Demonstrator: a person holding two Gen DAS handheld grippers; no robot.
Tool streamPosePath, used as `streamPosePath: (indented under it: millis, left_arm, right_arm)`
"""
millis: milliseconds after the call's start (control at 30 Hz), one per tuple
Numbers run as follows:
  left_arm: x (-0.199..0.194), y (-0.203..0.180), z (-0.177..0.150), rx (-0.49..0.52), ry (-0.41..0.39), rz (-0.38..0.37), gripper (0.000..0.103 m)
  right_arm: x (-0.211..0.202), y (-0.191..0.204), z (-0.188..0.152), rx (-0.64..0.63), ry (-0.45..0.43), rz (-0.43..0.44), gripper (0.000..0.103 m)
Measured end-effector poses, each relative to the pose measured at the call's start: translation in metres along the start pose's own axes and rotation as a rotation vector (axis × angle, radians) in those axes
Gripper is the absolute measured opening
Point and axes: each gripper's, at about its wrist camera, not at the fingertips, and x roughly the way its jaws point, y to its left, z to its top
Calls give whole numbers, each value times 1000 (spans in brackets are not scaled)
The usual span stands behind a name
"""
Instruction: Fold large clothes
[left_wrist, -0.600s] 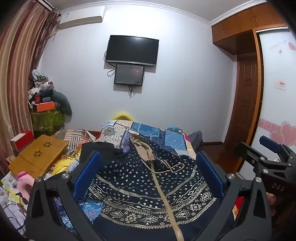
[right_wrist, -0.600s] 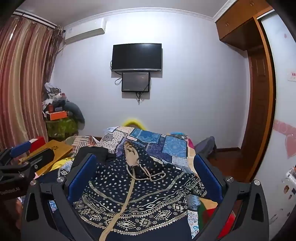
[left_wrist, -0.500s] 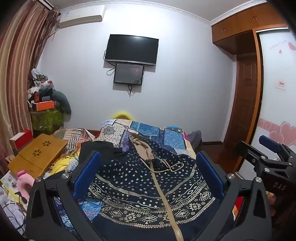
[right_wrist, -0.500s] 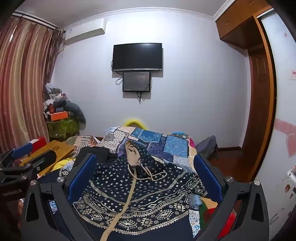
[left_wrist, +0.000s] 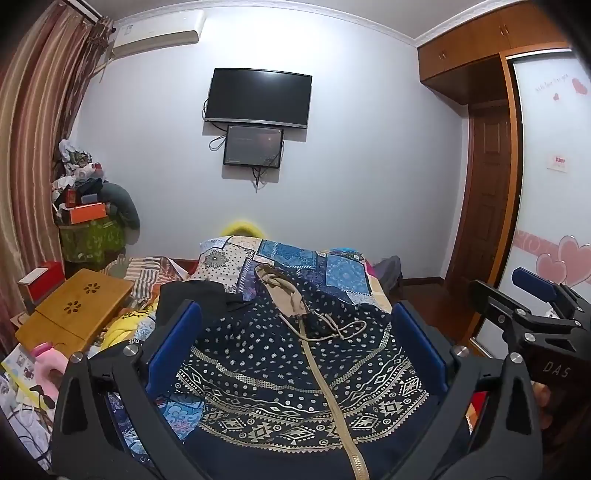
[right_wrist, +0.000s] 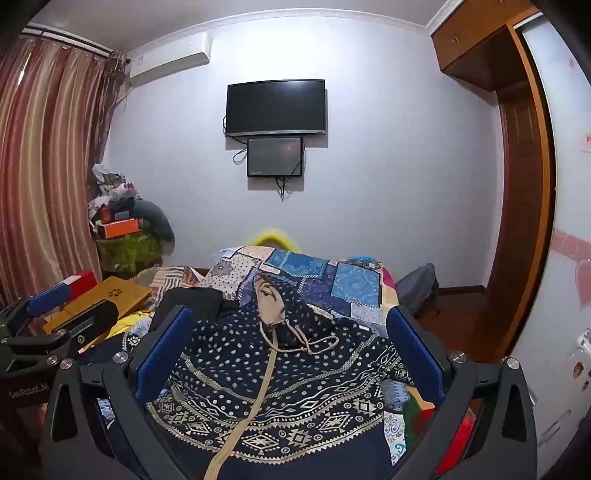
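Above a bed, two open grippers are hovering over a spread-out hooded jacket, about to start folding.

Nearest, the left gripper (left_wrist: 295, 354) and right gripper (right_wrist: 288, 354) are both holding their fingers wide apart, gripping nothing. Between them the jacket (left_wrist: 295, 369), navy with pale dots, patterned bands and a tan zipper, is lying front-up on a patchwork quilt (left_wrist: 332, 266), hood farthest away. Folding likely calls for pinching a side edge next.
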Motion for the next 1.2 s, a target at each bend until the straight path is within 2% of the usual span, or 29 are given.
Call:
streamPosePath:
  millis: [1200]
  left_arm:
    - [6,8,-1,-24,14,20,103]
  right_arm:
    - [6,1,-4,-1,29,21,103]
